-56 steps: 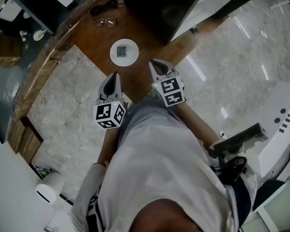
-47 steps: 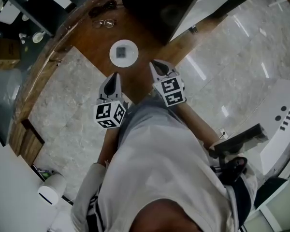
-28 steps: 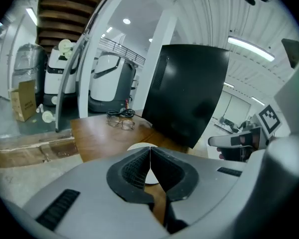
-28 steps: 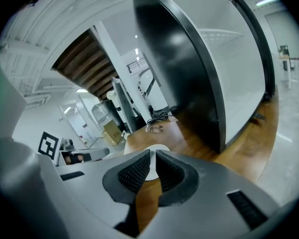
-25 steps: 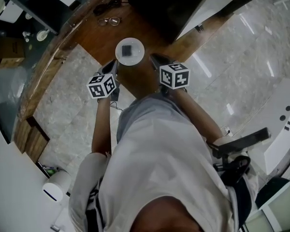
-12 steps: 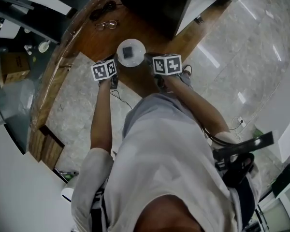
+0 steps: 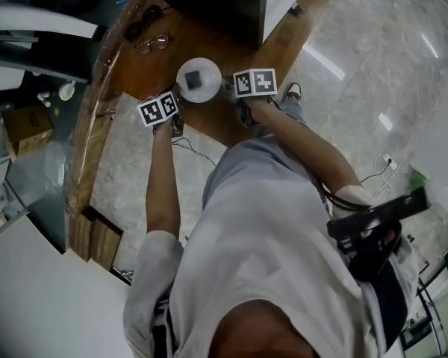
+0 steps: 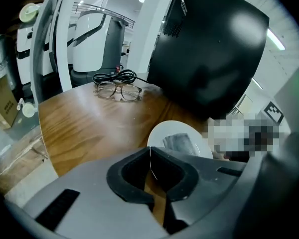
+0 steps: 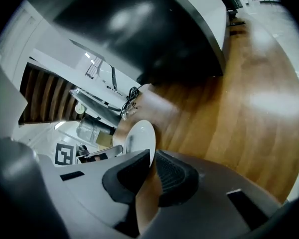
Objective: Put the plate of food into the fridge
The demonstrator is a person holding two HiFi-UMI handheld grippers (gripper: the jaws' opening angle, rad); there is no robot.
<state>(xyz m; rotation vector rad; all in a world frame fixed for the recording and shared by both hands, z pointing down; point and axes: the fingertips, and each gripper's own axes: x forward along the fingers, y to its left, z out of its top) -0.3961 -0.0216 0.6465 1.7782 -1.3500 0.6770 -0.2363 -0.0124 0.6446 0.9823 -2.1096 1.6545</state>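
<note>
white plate [image 7: 210,89] with grey food [image 7: 193,78] over wooden desk [image 7: 216,45], left gripper [image 8: 150,157] clenched on its rim, right gripper [image 9: 152,161] clenched on opposite rim, glasses [image 7: 151,43] nearby

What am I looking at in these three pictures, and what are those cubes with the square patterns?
A person stands at a wooden table with a hand-held pinching tool in each hand. The patterned cubes are part of those tools. One picture comes from a camera on the person's head, looking steeply down. The other two come from a camera riding on each tool, looking along its jaws. On the table are a white plate with a grey piece of food, a pair of glasses and a coiled black cable. Behind them stands a big black cabinet, possibly the fridge. The left tool and the right tool are each shut on the plate's rim, from opposite sides.
</note>
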